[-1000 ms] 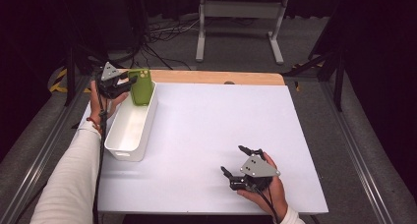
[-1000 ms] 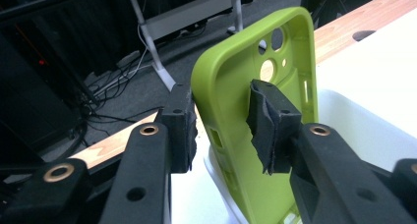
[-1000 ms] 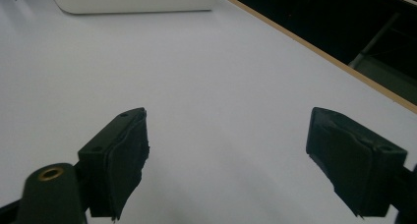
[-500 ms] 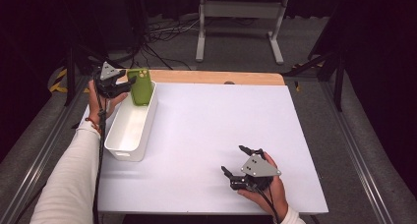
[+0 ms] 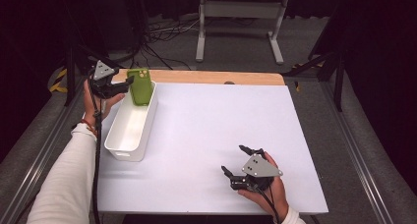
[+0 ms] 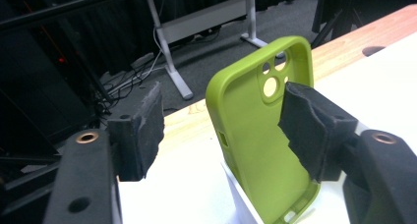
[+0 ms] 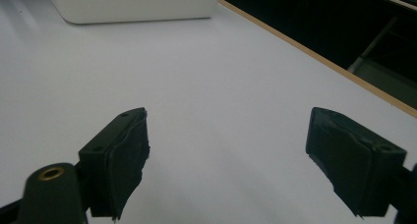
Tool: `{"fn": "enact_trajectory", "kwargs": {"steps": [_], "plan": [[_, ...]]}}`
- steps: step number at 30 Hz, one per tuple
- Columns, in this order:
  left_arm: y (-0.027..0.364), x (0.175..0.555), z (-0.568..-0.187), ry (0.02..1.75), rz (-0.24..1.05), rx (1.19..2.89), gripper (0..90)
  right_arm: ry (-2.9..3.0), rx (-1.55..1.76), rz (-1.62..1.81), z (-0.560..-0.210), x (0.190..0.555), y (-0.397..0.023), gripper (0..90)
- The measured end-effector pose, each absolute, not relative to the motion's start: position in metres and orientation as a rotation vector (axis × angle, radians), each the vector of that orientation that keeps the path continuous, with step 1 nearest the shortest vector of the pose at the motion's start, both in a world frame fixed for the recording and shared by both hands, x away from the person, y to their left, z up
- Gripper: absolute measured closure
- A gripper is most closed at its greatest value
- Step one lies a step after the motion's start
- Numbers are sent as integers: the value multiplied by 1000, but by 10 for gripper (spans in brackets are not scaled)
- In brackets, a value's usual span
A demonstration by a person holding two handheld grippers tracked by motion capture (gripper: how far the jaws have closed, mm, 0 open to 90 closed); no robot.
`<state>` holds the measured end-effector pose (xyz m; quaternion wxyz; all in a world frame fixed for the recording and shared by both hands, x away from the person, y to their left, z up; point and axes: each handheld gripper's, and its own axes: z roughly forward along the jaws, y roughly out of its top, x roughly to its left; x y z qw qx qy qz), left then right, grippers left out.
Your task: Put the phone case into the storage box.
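Left gripper (image 6: 221,130) jaws just opened, green phone case (image 6: 260,135) lower end hidden in white bin (image 5: 129,130)

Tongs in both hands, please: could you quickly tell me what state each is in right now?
Left tongs: open, just been opening; the green silicone phone case stands between the jaws, no longer clamped.
Right tongs: open, holding nothing.

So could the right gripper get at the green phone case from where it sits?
Probably not without a long move. The right gripper sits open at the table's near edge; the phone case stands in the white bin's far end, between the left gripper's opening jaws.
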<state>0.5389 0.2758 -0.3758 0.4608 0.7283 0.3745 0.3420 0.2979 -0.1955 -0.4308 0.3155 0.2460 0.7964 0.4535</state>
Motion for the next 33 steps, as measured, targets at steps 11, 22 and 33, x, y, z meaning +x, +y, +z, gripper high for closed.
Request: {"fn": "enact_trajectory", "kwargs": {"steps": [11, 22, 33], "plan": [[273, 516, -366, 876, 813, 1762, 193, 2093, 653, 1210, -428, 299, -197, 174], [274, 489, -359, 835, 777, 1712, 85, 2084, 657, 1219, -427, 299, -197, 176], [265, 464, -358, 765, 756, 1716, 49, 2082, 656, 1217, -426, 298, -196, 176]]}}
